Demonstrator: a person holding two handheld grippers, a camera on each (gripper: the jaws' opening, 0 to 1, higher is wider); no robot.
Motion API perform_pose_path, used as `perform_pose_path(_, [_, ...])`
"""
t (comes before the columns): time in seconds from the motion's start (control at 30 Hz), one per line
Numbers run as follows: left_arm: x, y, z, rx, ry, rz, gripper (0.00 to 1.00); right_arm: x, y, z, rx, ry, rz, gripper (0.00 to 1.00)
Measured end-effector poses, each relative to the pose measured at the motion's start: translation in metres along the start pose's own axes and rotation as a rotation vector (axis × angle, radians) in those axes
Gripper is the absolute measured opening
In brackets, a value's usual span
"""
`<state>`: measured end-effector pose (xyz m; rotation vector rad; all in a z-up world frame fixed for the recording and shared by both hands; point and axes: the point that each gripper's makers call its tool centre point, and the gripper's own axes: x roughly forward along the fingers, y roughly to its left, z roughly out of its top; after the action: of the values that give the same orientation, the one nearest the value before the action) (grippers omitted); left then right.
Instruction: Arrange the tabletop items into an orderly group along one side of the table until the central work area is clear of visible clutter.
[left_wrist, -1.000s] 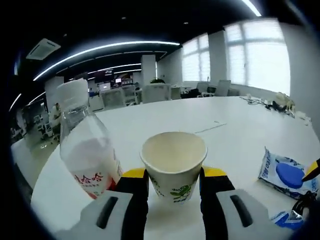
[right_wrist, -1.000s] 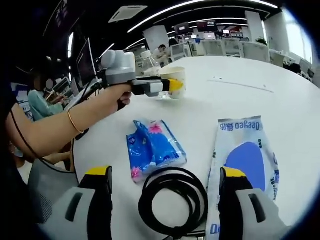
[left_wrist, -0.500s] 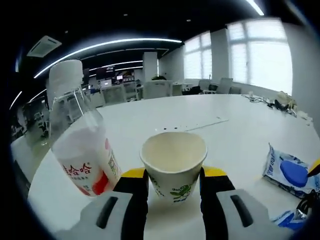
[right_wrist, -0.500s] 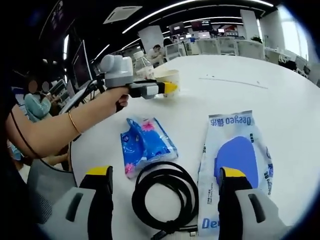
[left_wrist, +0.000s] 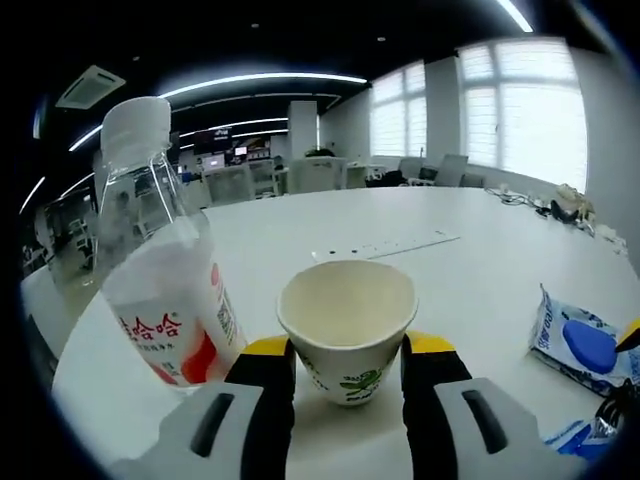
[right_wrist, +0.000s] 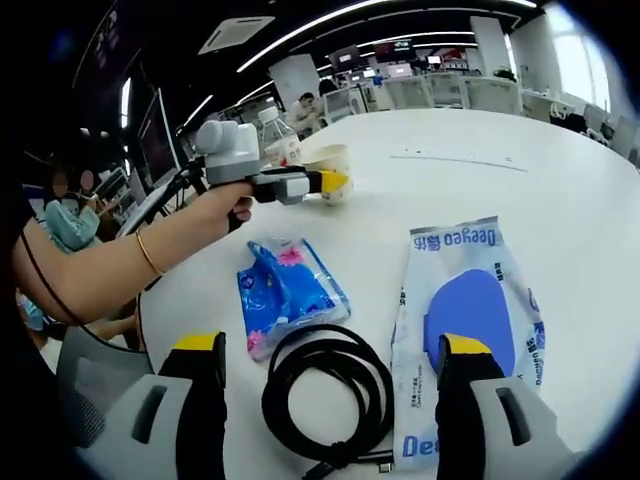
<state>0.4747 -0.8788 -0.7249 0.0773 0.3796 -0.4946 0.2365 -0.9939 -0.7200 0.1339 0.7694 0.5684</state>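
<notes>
At the tabletop's (left_wrist: 470, 270) far-left edge, the bottle (left_wrist: 160, 290) stood just beside the paper cup (left_wrist: 347, 325) clamped in the left tool (left_wrist: 347, 375); setting it down gently seemed wise. Rightward, the right tool (right_wrist: 330, 400) hung open above the black cable (right_wrist: 325, 400).

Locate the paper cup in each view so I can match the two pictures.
Left gripper view: the paper cup sits low centre, between the left tongs.
Right gripper view: it is upper left of centre, at the tip of the left tongs.
Shared landmark: the clear bottle beside the cup.
</notes>
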Motion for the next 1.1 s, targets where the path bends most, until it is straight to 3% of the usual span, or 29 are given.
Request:
perform_pose_path(0.2, [-0.005,-0.005,0.002,-0.009,-0.017,-0.008,0.44,-0.001,0.003,0.001,0.005,-0.011,0.008,0.86])
perform_pose_path(0.43, [-0.013,-0.012,0.009,-0.019,-0.030,-0.025,0.55,-0.012,0.000,0.021,0.035,-0.112,-0.018,0.87])
perform_pose_path(0.57, [-0.018,-0.021,0.008,0.000,-0.017,-0.065,0.62,-0.018,-0.004,0.026,0.055,-0.144,-0.042,0.87])
perform_pose_path(0.83, [-0.036,-0.030,0.021,0.023,-0.040,-0.109,0.77,-0.034,-0.010,0.027,0.096,-0.185,-0.105,0.88])
perform_pose_path(1.1, [-0.049,-0.042,0.019,0.082,-0.017,-0.156,0.91,-0.047,-0.009,0.022,0.143,-0.206,-0.139,0.92])
